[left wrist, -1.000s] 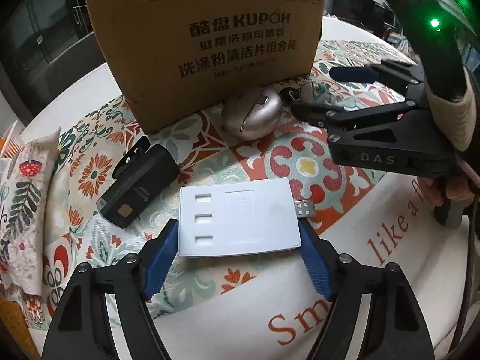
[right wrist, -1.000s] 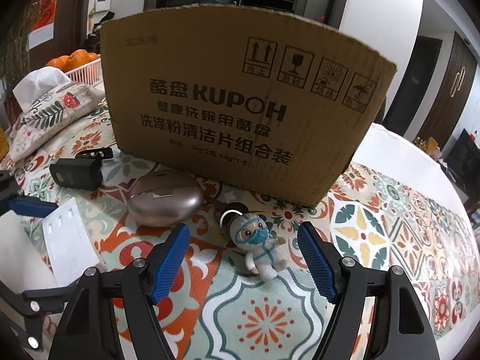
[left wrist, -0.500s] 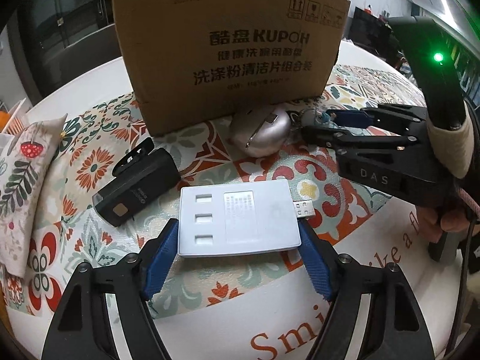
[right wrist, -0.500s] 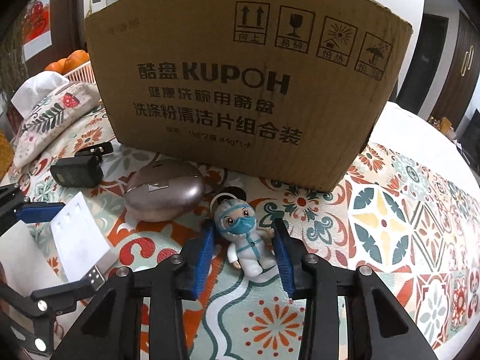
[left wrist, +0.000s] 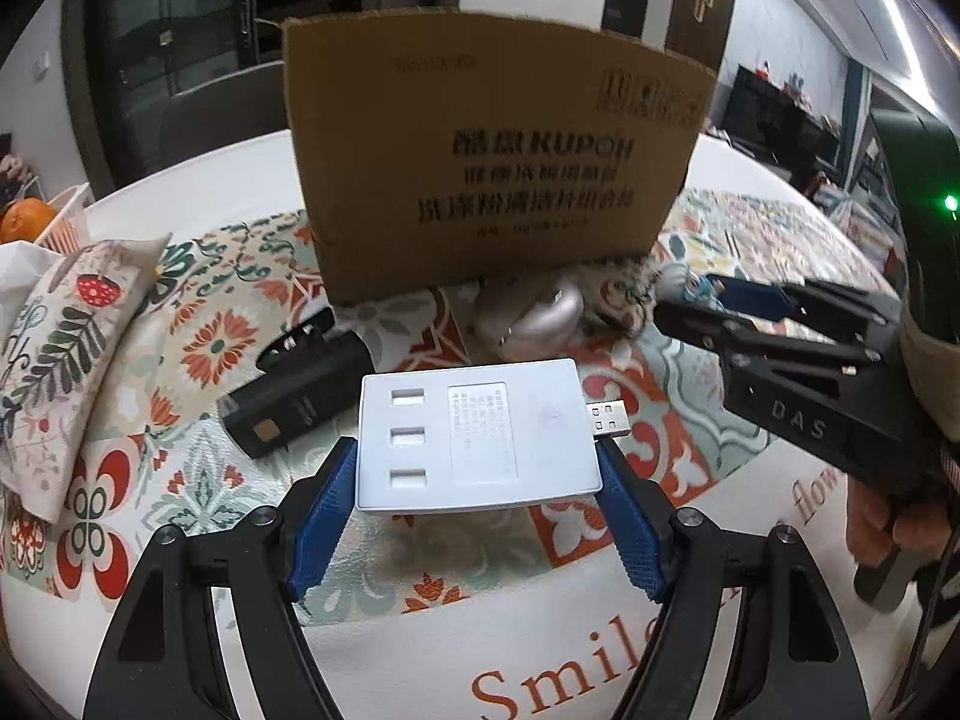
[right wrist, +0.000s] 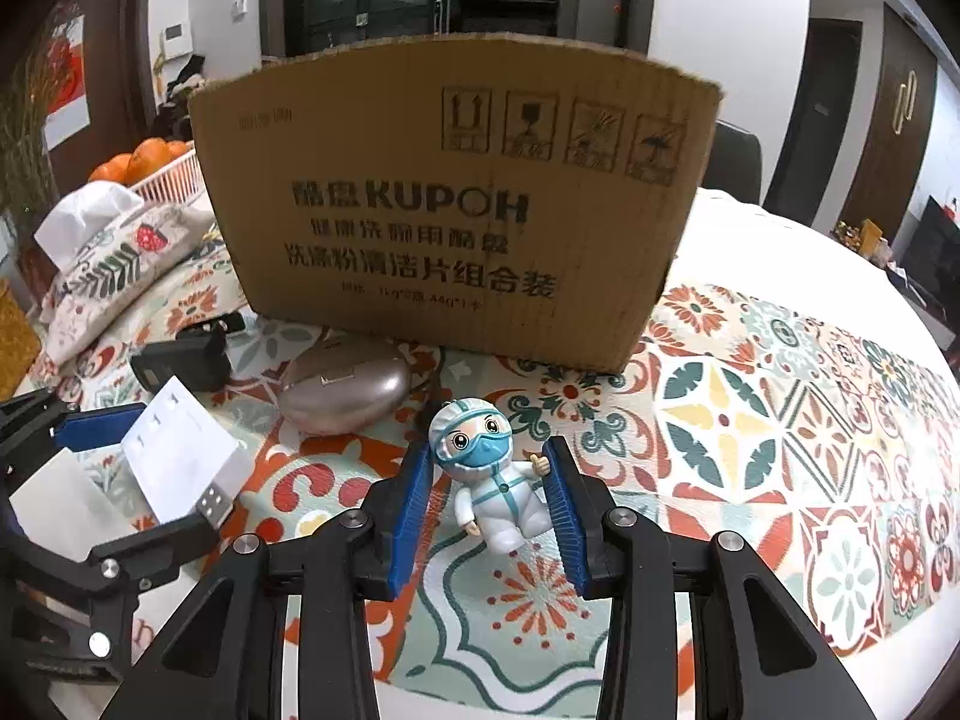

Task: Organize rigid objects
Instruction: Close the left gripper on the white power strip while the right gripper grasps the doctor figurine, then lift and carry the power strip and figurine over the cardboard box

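Right gripper (right wrist: 489, 498) fingers clamp the masked figurine (right wrist: 492, 480), left gripper (left wrist: 477, 495) fingers grip the white USB hub (left wrist: 474, 435); lift both clear over the cardboard box (right wrist: 456, 210) wall.

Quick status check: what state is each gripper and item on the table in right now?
Left gripper: shut on white USB hub, held off the cloth.
Right gripper: shut on masked figurine.
Cardboard box: upright.
Silver case: closed, lying on the cloth.
Black device: lying flat.
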`<act>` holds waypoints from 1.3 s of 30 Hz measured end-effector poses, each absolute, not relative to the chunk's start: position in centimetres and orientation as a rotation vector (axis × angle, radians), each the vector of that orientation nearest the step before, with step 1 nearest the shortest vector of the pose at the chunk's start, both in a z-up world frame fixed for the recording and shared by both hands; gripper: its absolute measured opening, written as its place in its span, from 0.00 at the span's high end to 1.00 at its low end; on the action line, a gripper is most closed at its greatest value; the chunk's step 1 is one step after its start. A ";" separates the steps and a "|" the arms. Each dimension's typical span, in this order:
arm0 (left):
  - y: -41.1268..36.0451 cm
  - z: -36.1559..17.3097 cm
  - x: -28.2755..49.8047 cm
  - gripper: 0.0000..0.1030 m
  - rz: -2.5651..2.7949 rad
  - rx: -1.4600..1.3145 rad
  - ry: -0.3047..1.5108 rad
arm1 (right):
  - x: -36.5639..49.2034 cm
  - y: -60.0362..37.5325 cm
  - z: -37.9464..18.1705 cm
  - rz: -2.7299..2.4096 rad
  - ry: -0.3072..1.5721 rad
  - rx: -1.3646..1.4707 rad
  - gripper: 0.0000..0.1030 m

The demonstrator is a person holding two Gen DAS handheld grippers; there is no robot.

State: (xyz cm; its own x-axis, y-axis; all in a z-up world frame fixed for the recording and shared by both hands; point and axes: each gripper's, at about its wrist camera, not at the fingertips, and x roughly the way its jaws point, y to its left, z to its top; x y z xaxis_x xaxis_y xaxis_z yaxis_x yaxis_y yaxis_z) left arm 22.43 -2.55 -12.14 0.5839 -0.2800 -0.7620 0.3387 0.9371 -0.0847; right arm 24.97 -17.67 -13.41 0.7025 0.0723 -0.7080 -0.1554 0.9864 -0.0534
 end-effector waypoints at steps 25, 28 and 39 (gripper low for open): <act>-1.8 -3.8 20.7 0.26 -0.283 -0.003 0.682 | 20.0 -18.2 -4.8 0.091 0.604 -0.042 0.62; -1.6 -2.8 20.7 0.26 -0.273 -0.004 0.656 | 19.6 -18.2 -3.8 0.089 0.576 -0.035 0.62; -1.2 0.4 21.5 0.26 -0.239 -0.024 0.584 | 19.6 -17.7 -0.9 0.100 0.511 -0.018 0.62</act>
